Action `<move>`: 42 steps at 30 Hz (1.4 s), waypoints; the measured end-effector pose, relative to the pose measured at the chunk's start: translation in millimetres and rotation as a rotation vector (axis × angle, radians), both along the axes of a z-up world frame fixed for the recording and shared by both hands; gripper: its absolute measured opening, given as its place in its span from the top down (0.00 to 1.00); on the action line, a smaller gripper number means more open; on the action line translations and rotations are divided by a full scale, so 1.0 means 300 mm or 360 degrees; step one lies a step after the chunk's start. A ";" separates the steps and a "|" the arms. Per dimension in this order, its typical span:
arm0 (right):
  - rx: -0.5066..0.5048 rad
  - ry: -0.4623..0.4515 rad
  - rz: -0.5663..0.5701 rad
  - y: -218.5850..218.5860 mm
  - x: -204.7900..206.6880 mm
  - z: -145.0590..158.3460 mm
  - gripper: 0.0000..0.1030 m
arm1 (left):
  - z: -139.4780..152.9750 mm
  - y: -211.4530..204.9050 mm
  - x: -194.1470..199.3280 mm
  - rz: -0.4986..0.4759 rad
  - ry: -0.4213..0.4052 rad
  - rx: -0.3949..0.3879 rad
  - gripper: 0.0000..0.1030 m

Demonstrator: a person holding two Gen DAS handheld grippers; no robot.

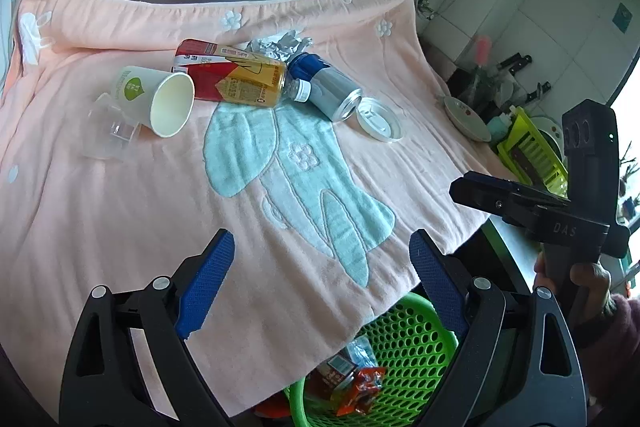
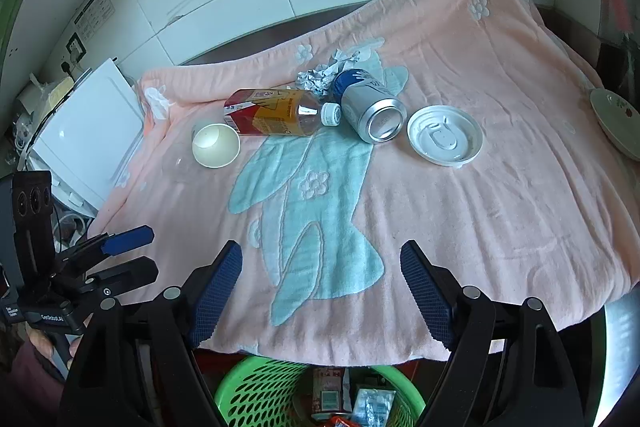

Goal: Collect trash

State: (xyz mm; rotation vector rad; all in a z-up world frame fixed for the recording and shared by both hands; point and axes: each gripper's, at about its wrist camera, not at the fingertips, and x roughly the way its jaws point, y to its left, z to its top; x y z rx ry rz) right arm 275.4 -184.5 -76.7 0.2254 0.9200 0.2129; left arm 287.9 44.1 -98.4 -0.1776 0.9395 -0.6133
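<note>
Strewn across the far part of a pink towel: white paper cup with a green logo point(image 1: 154, 98) on its side, open mouth facing the near edge; clear plastic cup point(image 1: 108, 133) just left of it, also tipped over. Behind the paper cup, red-and-white carton point(image 1: 200, 67) lying flat, with an amber plastic bottle with a white cap point(image 1: 256, 79) across it, cap pointing right. Beside the cap, blue-and-silver drink can point(image 1: 330, 91) on its side, open top toward the near edge. Crumpled silver foil point(image 1: 280, 47) behind the bottle and can. White plastic lid point(image 1: 380, 119) lying flat, just right of the can. Below the towel's near edge, green perforated plastic basket point(image 1: 408, 355) holding wrappers and a small carton.
</note>
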 end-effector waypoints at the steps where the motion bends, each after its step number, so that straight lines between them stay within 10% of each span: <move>1: 0.0002 0.0001 0.0003 0.002 0.001 0.000 0.24 | -0.001 0.003 0.003 0.0003 0.0003 0.0001 0.15; 42: 0.0011 0.0008 0.0047 0.050 0.029 -0.005 0.24 | 0.003 0.062 0.040 0.0077 0.0024 -0.0007 0.15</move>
